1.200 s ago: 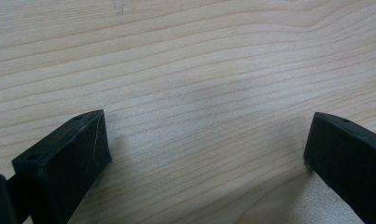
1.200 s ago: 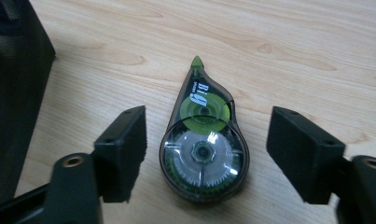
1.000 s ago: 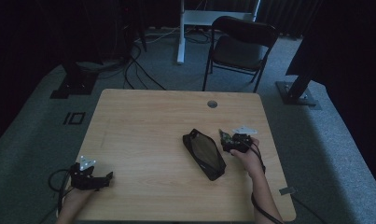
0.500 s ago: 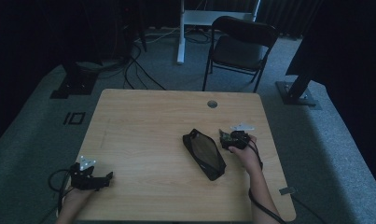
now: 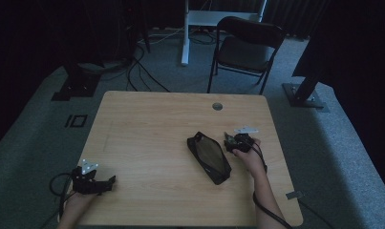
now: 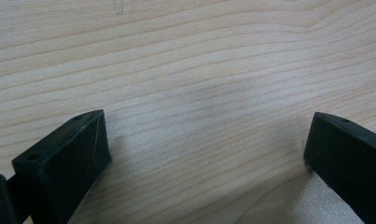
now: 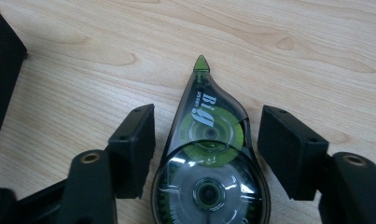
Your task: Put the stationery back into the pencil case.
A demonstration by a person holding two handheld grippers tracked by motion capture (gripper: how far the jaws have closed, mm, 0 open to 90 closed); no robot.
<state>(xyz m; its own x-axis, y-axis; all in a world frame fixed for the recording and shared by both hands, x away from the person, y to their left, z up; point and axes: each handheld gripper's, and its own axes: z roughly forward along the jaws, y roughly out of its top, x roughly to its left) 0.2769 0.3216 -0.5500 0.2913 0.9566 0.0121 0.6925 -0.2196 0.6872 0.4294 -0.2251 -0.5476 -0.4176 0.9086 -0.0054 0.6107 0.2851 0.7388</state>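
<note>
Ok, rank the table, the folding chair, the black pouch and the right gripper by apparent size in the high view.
1. table
2. folding chair, though it stands farther from the camera, so it looks smaller than it is
3. black pouch
4. right gripper, smallest, beside the pouch

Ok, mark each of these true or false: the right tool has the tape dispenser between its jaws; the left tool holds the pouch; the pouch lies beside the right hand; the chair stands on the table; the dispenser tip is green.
1. The correction tape dispenser lies between the jaws of the right tool. True; the jaws have just been closing, with gaps left on both sides.
2. The left tool holds the black pouch. False: it is open over bare table.
3. The pouch lies beside the right hand. True.
4. The chair stands on the table. False: it stands on the floor beyond it.
5. The dispenser's tip is green. True.
</note>
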